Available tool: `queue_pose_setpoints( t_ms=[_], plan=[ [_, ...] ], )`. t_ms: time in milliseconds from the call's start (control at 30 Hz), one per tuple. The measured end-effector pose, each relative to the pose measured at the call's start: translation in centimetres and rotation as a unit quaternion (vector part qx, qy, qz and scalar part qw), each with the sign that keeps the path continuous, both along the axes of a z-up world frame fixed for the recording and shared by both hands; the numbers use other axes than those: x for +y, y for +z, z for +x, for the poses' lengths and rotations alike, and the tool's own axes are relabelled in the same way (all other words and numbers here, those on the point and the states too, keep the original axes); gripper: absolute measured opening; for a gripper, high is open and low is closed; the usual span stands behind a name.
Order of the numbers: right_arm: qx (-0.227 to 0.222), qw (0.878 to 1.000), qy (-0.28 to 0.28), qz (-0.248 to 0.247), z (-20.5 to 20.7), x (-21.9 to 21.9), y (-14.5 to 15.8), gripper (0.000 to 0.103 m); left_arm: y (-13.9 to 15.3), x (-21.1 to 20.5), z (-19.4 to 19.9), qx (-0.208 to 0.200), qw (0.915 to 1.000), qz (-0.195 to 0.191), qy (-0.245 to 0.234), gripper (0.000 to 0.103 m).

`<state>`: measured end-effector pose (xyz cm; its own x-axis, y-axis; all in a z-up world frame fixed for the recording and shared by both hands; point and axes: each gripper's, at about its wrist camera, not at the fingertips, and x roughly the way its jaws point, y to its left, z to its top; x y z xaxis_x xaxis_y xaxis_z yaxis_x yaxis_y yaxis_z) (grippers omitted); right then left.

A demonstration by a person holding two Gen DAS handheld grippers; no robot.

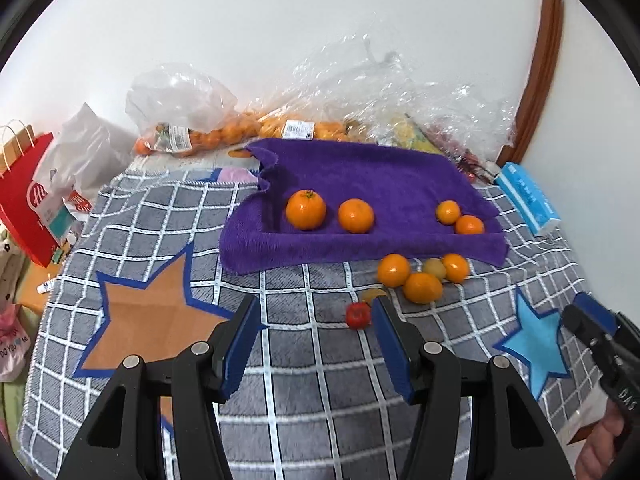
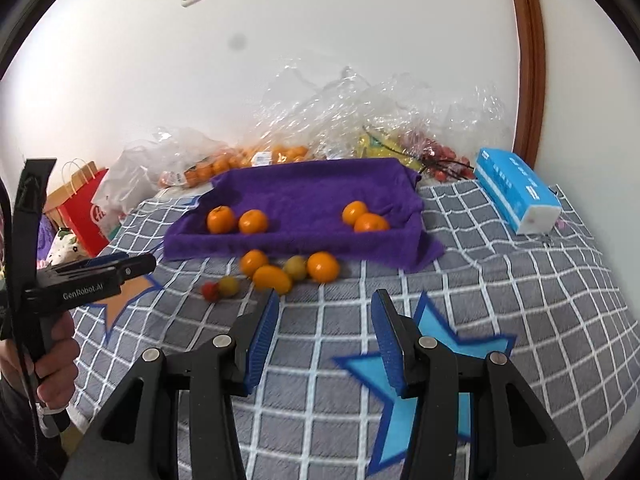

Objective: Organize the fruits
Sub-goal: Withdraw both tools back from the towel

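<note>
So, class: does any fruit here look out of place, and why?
Yes. Four oranges sit on the purple towel, but loose oranges, two greenish fruits and a small red fruit lie scattered on the checked blanket.

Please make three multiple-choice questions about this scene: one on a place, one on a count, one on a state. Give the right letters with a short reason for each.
1. Where is the small red tomato?
A. on the purple towel
B. on the grey checked blanket, in front of the towel
C. between gripper fingers

2. How many round orange fruits lie on the purple towel?
A. two
B. four
C. six

3. In what state is the left gripper?
A. open, holding nothing
B. shut on an orange
C. shut on the tomato

Answers:
1 B, it lies on the grey checked blanket near the loose fruits.
2 B, two pairs lie there, one at the left.
3 A, its blue pads stand apart with only blanket between; the right gripper is open too.
</note>
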<state>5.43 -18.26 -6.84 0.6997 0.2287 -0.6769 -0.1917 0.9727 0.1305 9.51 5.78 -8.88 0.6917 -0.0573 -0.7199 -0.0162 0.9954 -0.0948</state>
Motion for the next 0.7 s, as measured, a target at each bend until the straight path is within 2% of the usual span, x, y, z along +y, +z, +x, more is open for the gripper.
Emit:
queue_pose_setpoints(
  t_ms=[200, 333, 433, 567, 700],
  plan=[
    [-0.001, 1.000, -0.008, 0.024, -1.6, 0.4, 0.9, 0.048, 1.5, -0.1, -3.4, -0.023, 0.9996, -0.009, -0.010, 0.055],
    [-0.023, 0.998, 0.010, 0.058, -3.1, -0.1, 1.9, 0.048, 3.0, -0.6, -4.0, -0.014, 0.9999, -0.004, -0.004, 0.055],
    [-0.015, 0.998, 0.011, 0.060, -2.7, 0.2, 2.4, 0.048, 4.8, -1.0, -4.7, -0.037, 0.9992, -0.002, -0.012, 0.055],
    [-0.031, 0.998, 0.025, 0.055, -2.5, 1.5, 3.0, 0.048, 7.0, -1.4, -4.5, -0.052, 0.9986, -0.001, -0.012, 0.055],
    [-0.033, 0.998, 0.041, 0.046, -2.6, 2.5, 2.6, 0.048, 7.1, -1.5, -4.8, -0.066, 0.9977, -0.005, -0.015, 0.056]
  ],
)
